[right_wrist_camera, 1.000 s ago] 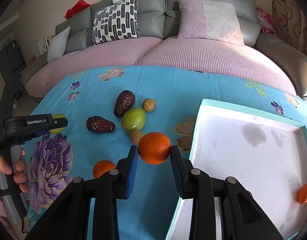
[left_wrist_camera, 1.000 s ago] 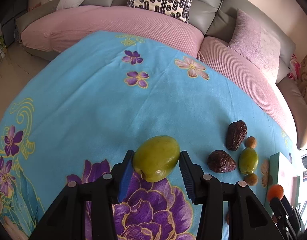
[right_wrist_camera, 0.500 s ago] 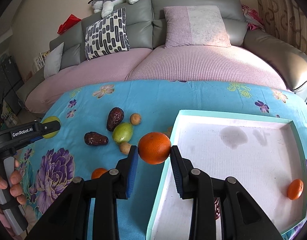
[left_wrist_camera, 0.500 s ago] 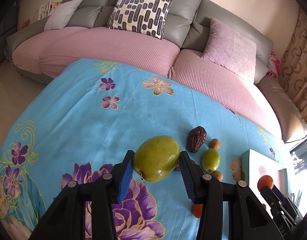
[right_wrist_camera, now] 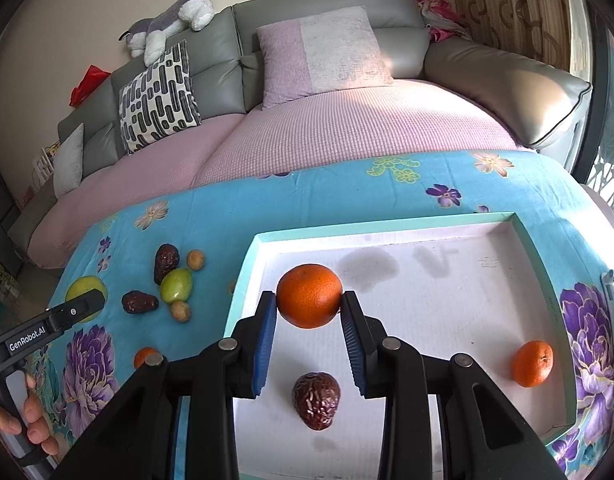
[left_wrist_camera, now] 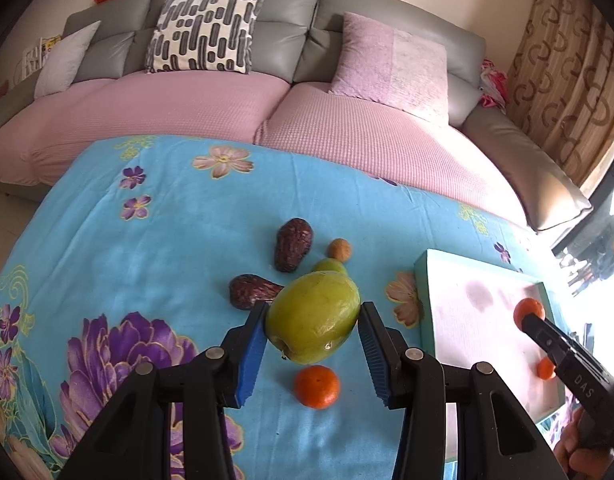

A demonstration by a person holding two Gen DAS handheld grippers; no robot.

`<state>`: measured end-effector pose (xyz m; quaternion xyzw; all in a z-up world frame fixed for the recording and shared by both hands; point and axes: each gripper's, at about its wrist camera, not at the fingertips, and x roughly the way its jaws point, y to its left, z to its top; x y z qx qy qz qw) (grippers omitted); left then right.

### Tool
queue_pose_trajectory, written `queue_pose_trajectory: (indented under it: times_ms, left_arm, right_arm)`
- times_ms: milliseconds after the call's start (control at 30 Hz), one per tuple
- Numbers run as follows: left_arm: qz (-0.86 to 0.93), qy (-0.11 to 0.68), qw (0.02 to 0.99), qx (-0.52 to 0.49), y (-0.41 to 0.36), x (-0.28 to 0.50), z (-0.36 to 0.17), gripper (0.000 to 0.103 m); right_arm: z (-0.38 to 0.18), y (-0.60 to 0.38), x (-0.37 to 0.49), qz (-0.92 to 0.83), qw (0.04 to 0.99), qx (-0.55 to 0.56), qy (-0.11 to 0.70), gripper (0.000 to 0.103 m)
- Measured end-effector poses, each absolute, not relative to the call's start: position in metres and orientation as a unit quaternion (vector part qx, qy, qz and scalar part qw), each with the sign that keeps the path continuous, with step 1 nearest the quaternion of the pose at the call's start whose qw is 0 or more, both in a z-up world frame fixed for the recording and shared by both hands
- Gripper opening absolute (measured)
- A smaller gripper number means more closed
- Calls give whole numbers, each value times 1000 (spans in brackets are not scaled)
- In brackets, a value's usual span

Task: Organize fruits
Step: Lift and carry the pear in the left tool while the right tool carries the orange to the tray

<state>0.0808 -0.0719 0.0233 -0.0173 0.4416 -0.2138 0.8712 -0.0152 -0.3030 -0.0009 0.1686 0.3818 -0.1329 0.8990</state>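
Observation:
My left gripper (left_wrist_camera: 311,322) is shut on a large green fruit (left_wrist_camera: 313,322), held above the blue flowered cloth. My right gripper (right_wrist_camera: 309,307) is shut on an orange (right_wrist_camera: 309,306), held over the white tray (right_wrist_camera: 459,312) with a teal rim. Inside the tray lie a dark wrinkled fruit (right_wrist_camera: 317,400) and a small orange (right_wrist_camera: 533,363). On the cloth lie two dark wrinkled fruits (left_wrist_camera: 293,244) (left_wrist_camera: 251,291), a small green fruit (right_wrist_camera: 176,285), two brown nuts (right_wrist_camera: 196,259) (right_wrist_camera: 180,311) and a small orange (left_wrist_camera: 317,386). The tray (left_wrist_camera: 483,320) stands right of the left gripper.
A pink and grey sofa (right_wrist_camera: 347,120) with cushions runs along the far edge of the table. A curtain (left_wrist_camera: 567,60) hangs at the right. A person's hand (right_wrist_camera: 19,420) holds the left gripper's handle. The blue cloth (left_wrist_camera: 127,260) is bare left of the fruit.
The left gripper has swung right with the green fruit, toward the fruit cluster and tray. The right gripper has carried the orange from the tray's left edge to over its inside.

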Motion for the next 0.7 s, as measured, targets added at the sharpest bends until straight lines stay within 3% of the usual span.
queue_pose_trajectory:
  times_ms: [700]
  left_arm:
    - [-301,457,831,98,-216,46,16,48]
  right_arm:
    - [-20,-390,-52,-263,860,185,396,34]
